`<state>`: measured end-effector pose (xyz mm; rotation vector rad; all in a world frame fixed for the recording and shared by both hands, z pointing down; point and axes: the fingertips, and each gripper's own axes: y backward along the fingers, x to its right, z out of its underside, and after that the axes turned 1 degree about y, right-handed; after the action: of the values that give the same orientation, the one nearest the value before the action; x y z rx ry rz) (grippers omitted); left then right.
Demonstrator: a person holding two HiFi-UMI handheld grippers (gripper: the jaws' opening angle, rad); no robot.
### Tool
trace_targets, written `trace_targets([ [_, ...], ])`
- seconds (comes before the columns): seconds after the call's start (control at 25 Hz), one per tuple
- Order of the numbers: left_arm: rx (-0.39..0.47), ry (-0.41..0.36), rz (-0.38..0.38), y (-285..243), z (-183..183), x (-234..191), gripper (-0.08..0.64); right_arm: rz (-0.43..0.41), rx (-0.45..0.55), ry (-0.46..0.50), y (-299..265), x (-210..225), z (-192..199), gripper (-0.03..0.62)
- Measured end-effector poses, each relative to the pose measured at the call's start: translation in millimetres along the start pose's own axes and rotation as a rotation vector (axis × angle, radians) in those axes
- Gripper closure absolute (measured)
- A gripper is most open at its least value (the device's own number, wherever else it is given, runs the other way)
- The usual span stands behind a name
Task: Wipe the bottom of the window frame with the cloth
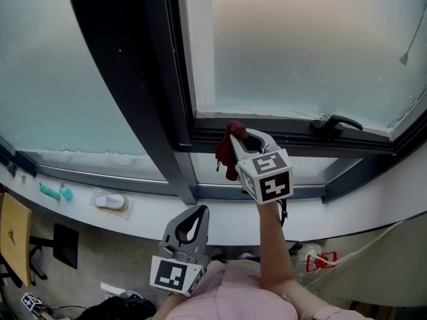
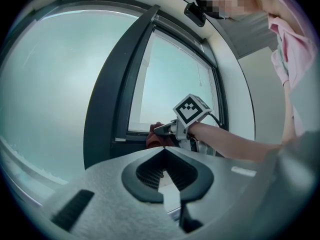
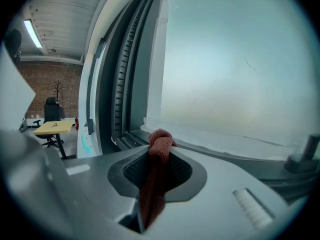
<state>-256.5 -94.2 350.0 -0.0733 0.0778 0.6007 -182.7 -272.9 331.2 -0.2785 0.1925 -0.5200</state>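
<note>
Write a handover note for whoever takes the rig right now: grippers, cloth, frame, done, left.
Right gripper: shut on the dark red fabric cloth, raised to the left end of the bottom rail of the dark metal window frame. I can't confirm contact.
Left gripper: shut, empty, held low near the body.
Done: cloth gripped and brought to the rail. No wiped stretch is visible.
Left: probably press the cloth down and wipe rightward along the rail, towards the black lever handle.
</note>
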Motion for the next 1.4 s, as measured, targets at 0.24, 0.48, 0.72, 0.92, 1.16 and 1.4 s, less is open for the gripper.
trace_targets([
  [0.24, -0.018, 0.003, 0.015, -2.3, 6.2, 8.1, 0.56, 0.031, 0.024, -0.031, 10.9, 16.2, 4.8, 0.531],
  [0.48, -0.026, 0.01, 0.002, -6.7, 8.4, 16.6, 0.56, 0.047, 0.04, -0.031, 20.1, 30.5, 8.8, 0.531],
  [0.72, -0.021, 0.011, 0.006, -21.5, 4.6, 34.6, 0.56, 0.054, 0.043, -0.012, 28.8, 43.2, 13.6, 0.531],
  [0.92, -0.026, 0.012, 0.019, -34.2, 4.7, 54.7, 0.56, 0.068, 0.033, -0.007, 40.3, 59.4, 20.1, 0.531],
  [1.16, -0.024, 0.004, 0.042, -43.8, 4.5, 77.0, 0.56, 0.077, 0.044, -0.024, 53.0, 78.1, 25.5, 0.531],
  [1.4, -0.02, -0.008, 0.062, -50.8, 6.6, 98.5, 0.56, 0.074, 0.048, -0.022, 61.2, 90.5, 30.4, 0.531],
])
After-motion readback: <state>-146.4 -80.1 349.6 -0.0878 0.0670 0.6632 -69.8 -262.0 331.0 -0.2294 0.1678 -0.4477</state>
